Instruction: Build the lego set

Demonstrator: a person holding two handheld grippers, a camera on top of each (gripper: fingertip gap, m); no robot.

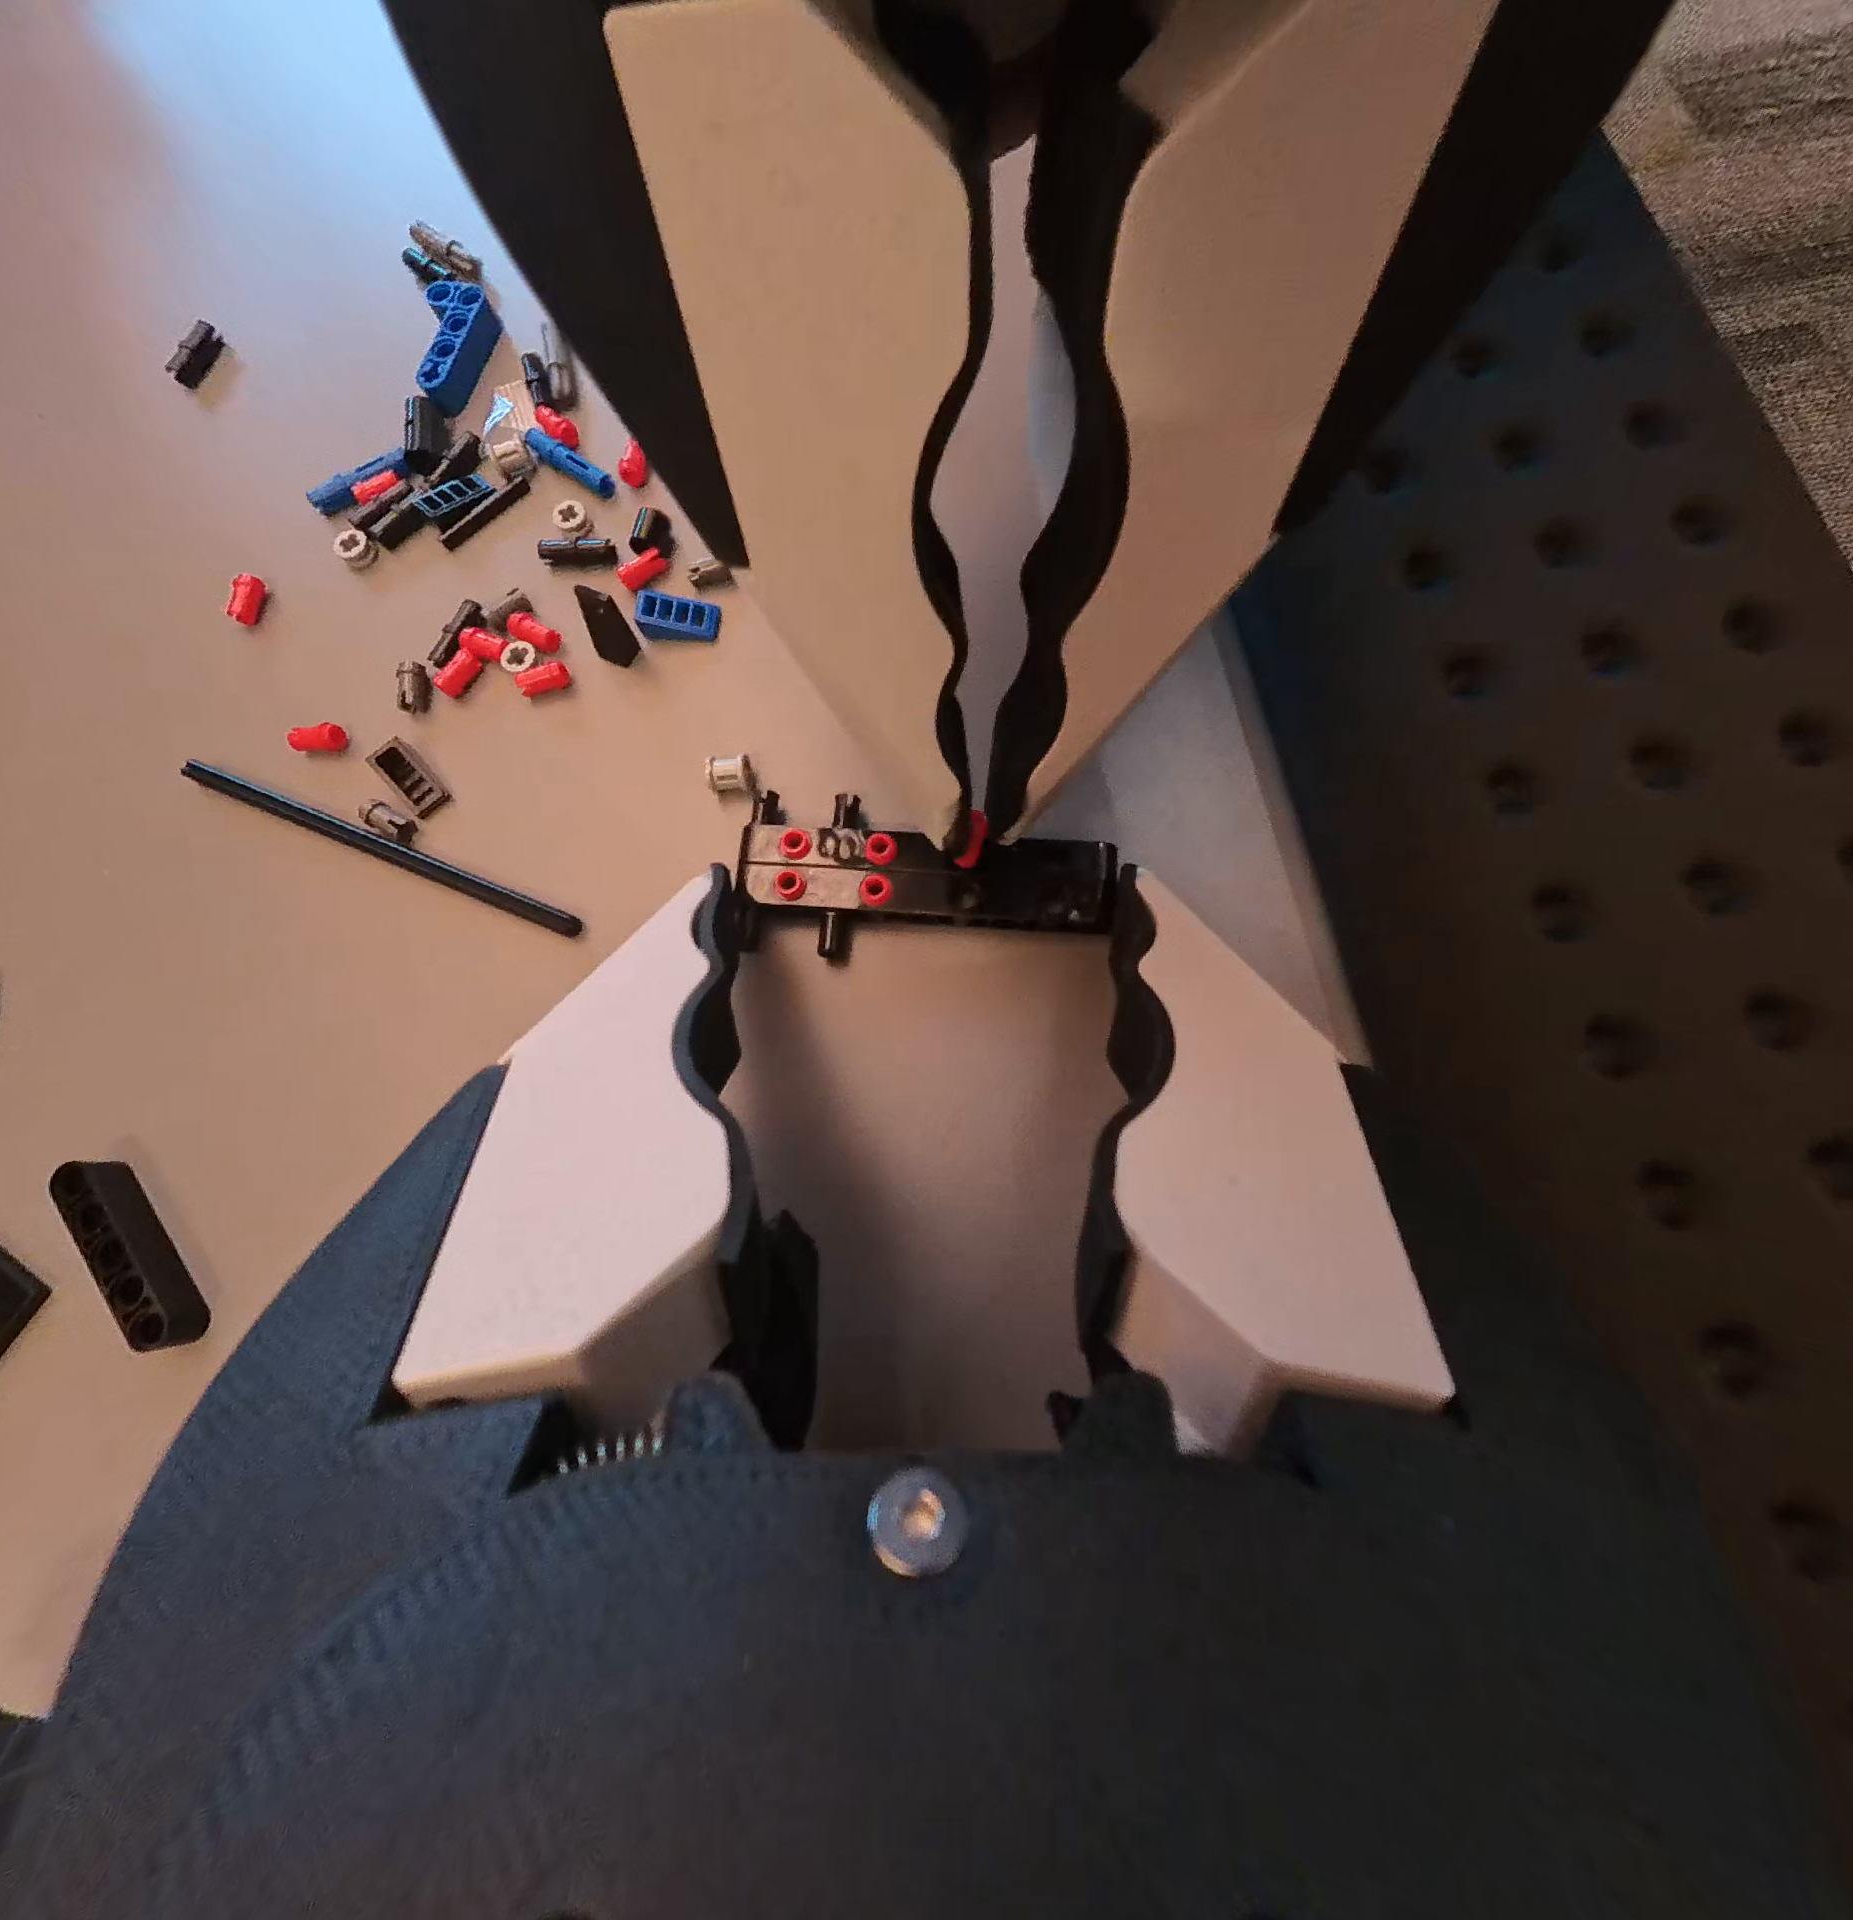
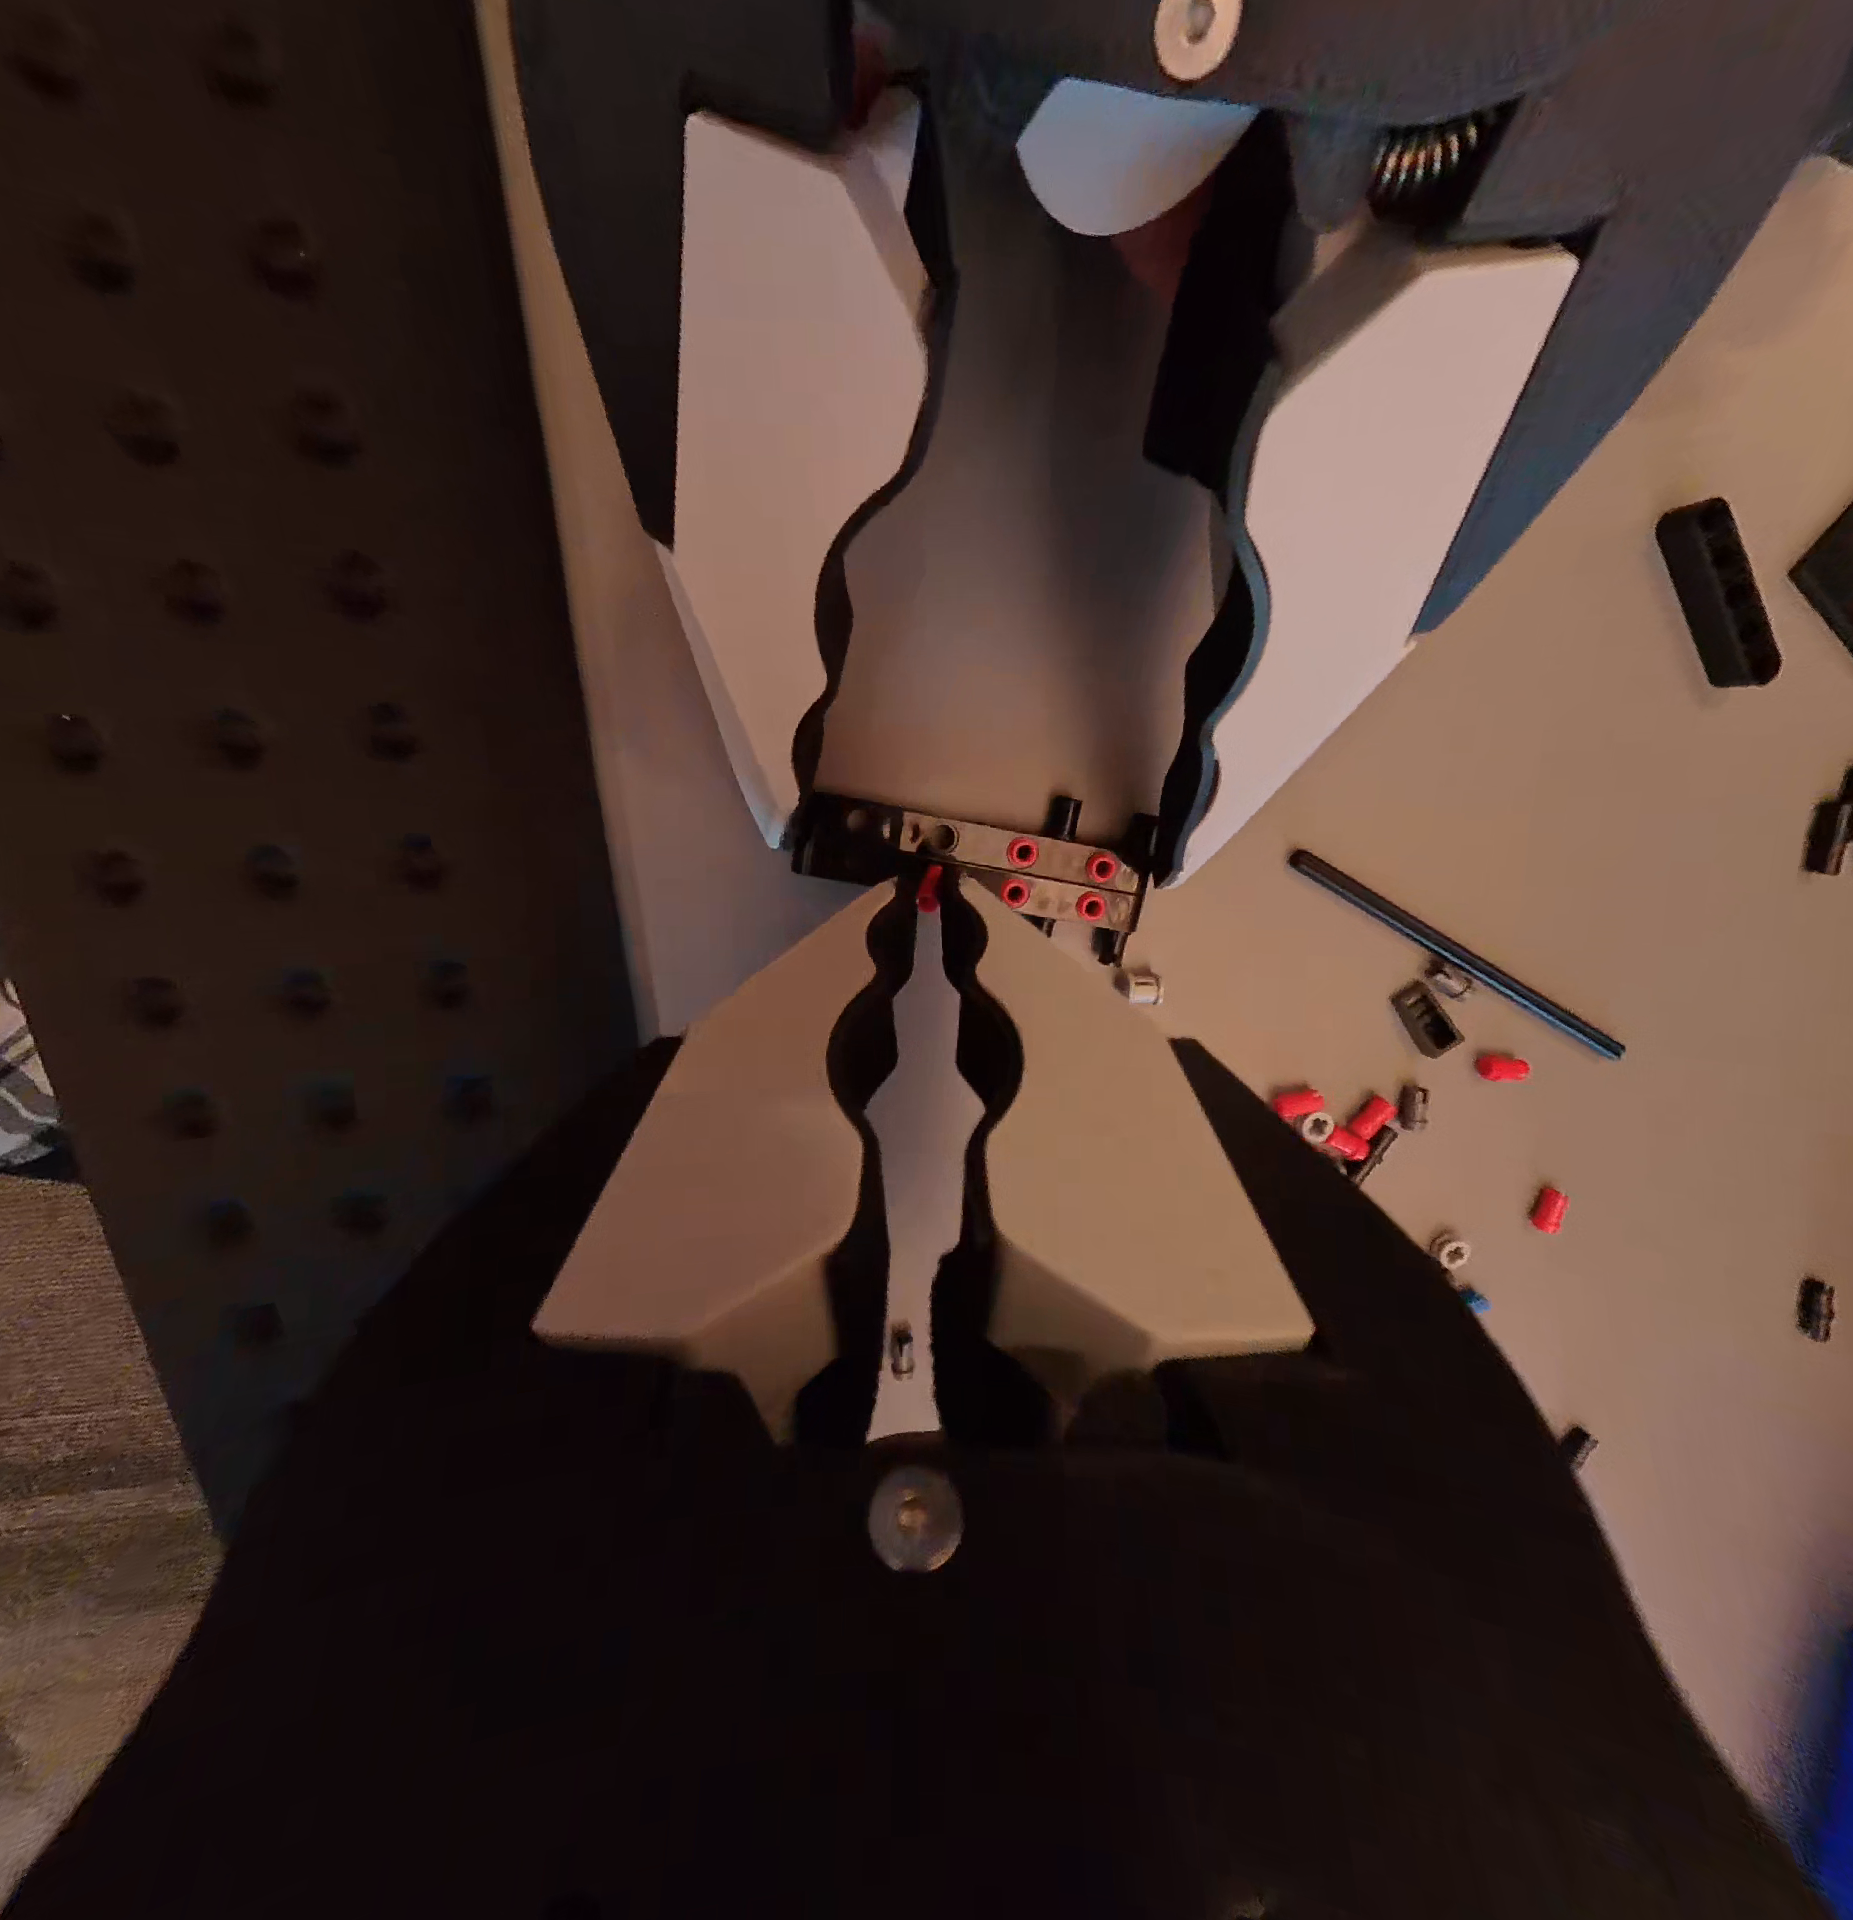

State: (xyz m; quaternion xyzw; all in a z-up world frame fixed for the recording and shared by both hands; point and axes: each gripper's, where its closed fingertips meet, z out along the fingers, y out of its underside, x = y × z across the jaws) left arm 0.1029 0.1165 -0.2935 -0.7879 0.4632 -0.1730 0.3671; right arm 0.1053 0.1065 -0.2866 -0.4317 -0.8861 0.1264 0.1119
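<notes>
Over the table [image 1: 91, 883], left fingers [image 1: 927, 894] clamp the black assembly [image 1: 927, 878]; right fingers [image 2: 932, 902] pinch a red pin [image 2: 930, 889].

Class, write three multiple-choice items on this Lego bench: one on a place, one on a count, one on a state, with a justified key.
1. Where does the long black axle lie?
A. on the table
B. in a gripper
C. on the assembly

2. How many red pin ends show in the black assembly?
A. two
B. four
C. six

3. What does the right gripper hold?
A. nothing
B. a blue beam
C. a red pin

Key: A, it rests flat among loose parts; B, two rows of two; C, its fingers pinch the pin at the assembly, which the left gripper clamps.
</notes>
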